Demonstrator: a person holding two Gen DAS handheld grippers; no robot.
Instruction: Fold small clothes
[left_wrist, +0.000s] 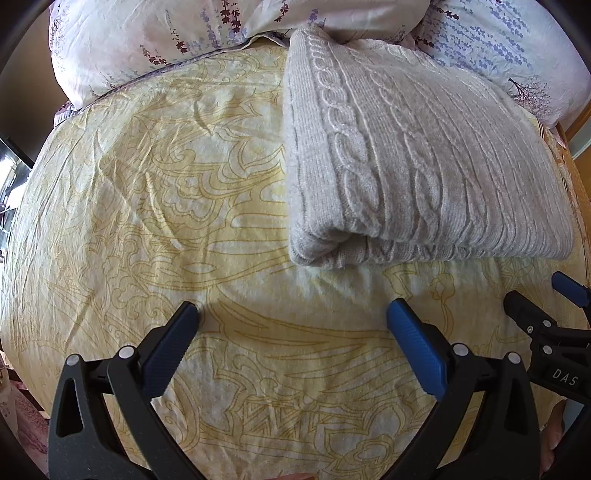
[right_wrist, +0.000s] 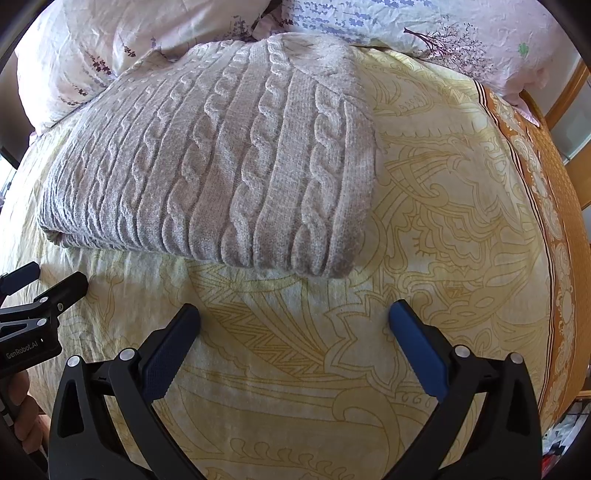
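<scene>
Left wrist view, nearest first: the left gripper (left_wrist: 293, 314) stands wide, its two blue-padded fingers (left_wrist: 413, 347) spread apart over the yellow patterned bedsheet (left_wrist: 147, 184) with nothing between them; just past the tips, from 12 to 2 o'clock, lies the folded cable-knit sweater (left_wrist: 406, 155), pale grey, its thick folded edge turned toward the claw and not touching it; at 3 o'clock the right gripper (left_wrist: 543, 295) reaches in from the side, also clear of the knit; farthest off, at 12 o'clock, floral pillows (left_wrist: 147, 37) lie against the far end of the sweater.

Right wrist view, nearest first: the right gripper (right_wrist: 294, 314) is likewise wide and empty, fingers (right_wrist: 417, 343) splayed over the bedsheet (right_wrist: 443, 221); the sweater (right_wrist: 221, 155) lies just beyond, from 10 to 12 o'clock, its near right corner about in line with the gap between the fingers; at 9 o'clock the left gripper (right_wrist: 48, 277) shows, with a hand (right_wrist: 22, 417) of the person below it at 8 o'clock.

Only this view shows the sheet's orange border (right_wrist: 565, 206) at 3 o'clock, a wooden bed frame (right_wrist: 565, 92) at 2 o'clock, and the sweater's right side edge; only the left view shows its left side edge and the layers at its near left corner.
</scene>
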